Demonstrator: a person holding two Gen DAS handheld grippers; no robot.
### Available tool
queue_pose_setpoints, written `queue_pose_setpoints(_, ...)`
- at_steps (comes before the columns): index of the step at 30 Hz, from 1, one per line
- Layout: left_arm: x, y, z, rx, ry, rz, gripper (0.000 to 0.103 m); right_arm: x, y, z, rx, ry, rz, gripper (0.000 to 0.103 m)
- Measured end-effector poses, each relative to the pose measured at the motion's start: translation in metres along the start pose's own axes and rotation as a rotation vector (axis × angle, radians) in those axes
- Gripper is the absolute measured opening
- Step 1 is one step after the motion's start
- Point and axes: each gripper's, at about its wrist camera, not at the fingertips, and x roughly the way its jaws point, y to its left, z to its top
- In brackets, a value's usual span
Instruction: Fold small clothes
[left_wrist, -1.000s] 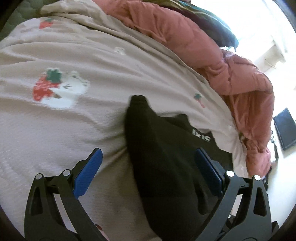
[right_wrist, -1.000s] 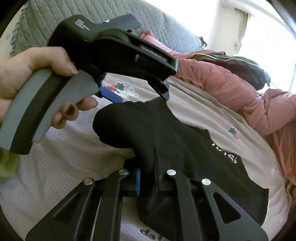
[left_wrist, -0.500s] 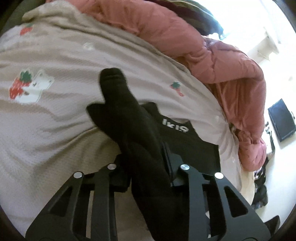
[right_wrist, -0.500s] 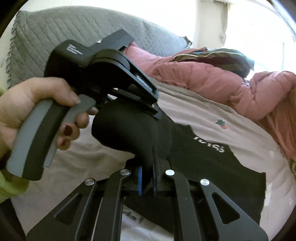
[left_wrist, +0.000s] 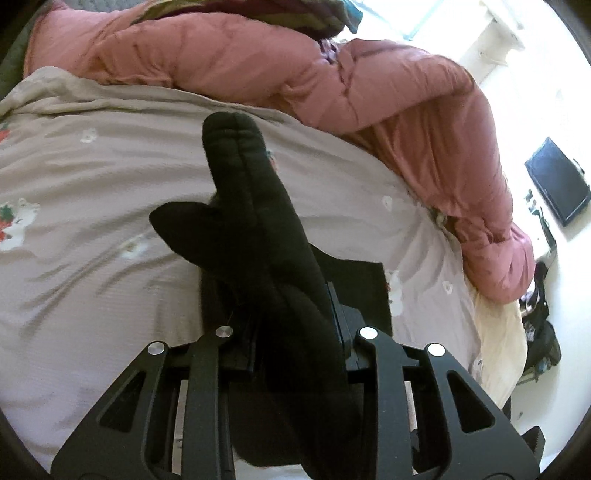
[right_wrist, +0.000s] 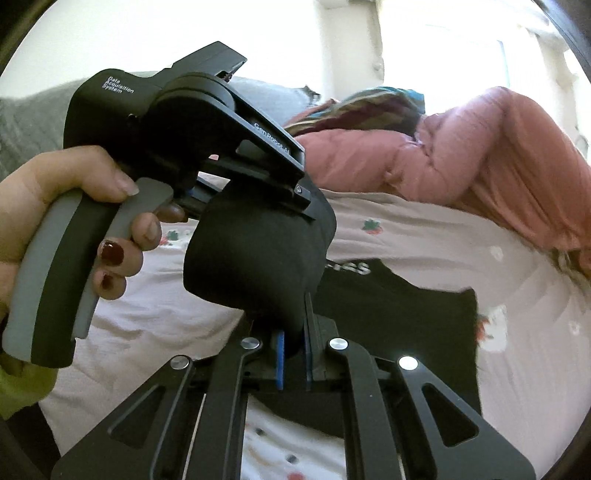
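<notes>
Cloth of the black garment (left_wrist: 258, 236) looks light, soft and limp; an edge or corner seems the best hold; it is plain black with white lettering, lower centre of both frames, half lifted off the bed (left_wrist: 92, 258); left tool (left_wrist: 295, 328) and right tool (right_wrist: 293, 350) each pinch a fold.

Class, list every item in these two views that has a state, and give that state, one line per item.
Left tongs: shut on black garment.
Right tongs: shut on black garment.
Black garment: bunched, partly lifted off the bed.
Pink duvet: heaped, crumpled.
Bedsheet: spread, wrinkled.
</notes>
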Motion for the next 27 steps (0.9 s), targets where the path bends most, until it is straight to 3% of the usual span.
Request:
queue_pose_setpoints(7,0.039,-0.038,-0.01,0.039,0.063,0.016,0.02,-0.01,-0.043,-0.02,0.125,0.04,0.0,0.006)
queue_pose_setpoints(13,0.066,-0.057,-0.019,0.065,0.101,0.057,0.026,-0.002,-0.081,-0.041,0.301,0.129,0.048,0.006)
queue_pose_setpoints(16,0.07,-0.062,-0.024,0.057,0.098,-0.003,0.053,0.004,-0.099,-0.053,0.403,0.178,0.088,0.006)
queue_pose_setpoints(17,0.069,-0.065,-0.025,0.056,0.091,-0.021,0.073,0.005,-0.104,-0.057,0.44,0.191,0.105,0.007)
queue_pose_setpoints(18,0.066,-0.067,-0.026,0.059,0.086,-0.022,0.077,0.007,-0.107,-0.059,0.459,0.198,0.113,0.007)
queue_pose_setpoints(21,0.048,-0.07,-0.029,0.083,0.031,-0.052,0.077,0.006,-0.114,-0.067,0.513,0.211,0.118,0.01)
queue_pose_setpoints(27,0.029,-0.046,-0.045,0.108,-0.016,0.083,0.073,-0.001,-0.123,-0.076,0.563,0.228,0.106,0.013)
